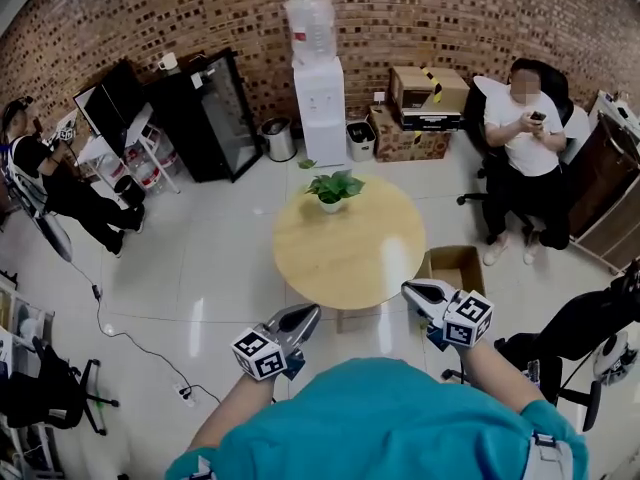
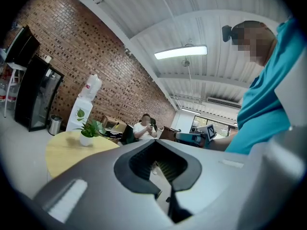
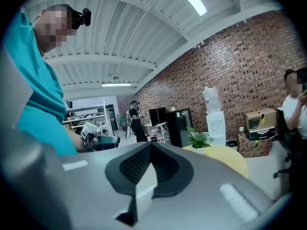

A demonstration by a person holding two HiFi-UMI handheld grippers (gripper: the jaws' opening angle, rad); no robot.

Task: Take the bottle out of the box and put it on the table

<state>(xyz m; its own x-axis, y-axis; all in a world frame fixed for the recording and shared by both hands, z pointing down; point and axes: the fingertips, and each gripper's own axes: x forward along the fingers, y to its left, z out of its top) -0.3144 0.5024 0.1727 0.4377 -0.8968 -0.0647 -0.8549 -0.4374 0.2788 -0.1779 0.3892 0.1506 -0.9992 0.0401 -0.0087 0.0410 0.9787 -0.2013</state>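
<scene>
An open cardboard box [image 1: 455, 266] stands on the floor at the right of a round wooden table [image 1: 350, 253]. I see no bottle in any view. A potted plant [image 1: 333, 188] stands at the table's far edge. My left gripper [image 1: 308, 313] and right gripper [image 1: 412, 290] are held level in front of my chest, short of the table's near edge, both shut and empty. The left gripper view shows its own shut jaws [image 2: 156, 142], the table [image 2: 67, 150] and the right gripper [image 2: 194, 137]. In the right gripper view, the shut jaws [image 3: 151, 144] point past the plant [image 3: 198, 139].
A person sits on a chair [image 1: 525, 143] at the right, beyond the box. A water dispenser [image 1: 320, 98], a black cabinet [image 1: 205, 113] and stacked cartons [image 1: 428, 98] line the brick wall. Another person [image 1: 60, 178] is at the left. A cable [image 1: 130, 338] lies on the floor.
</scene>
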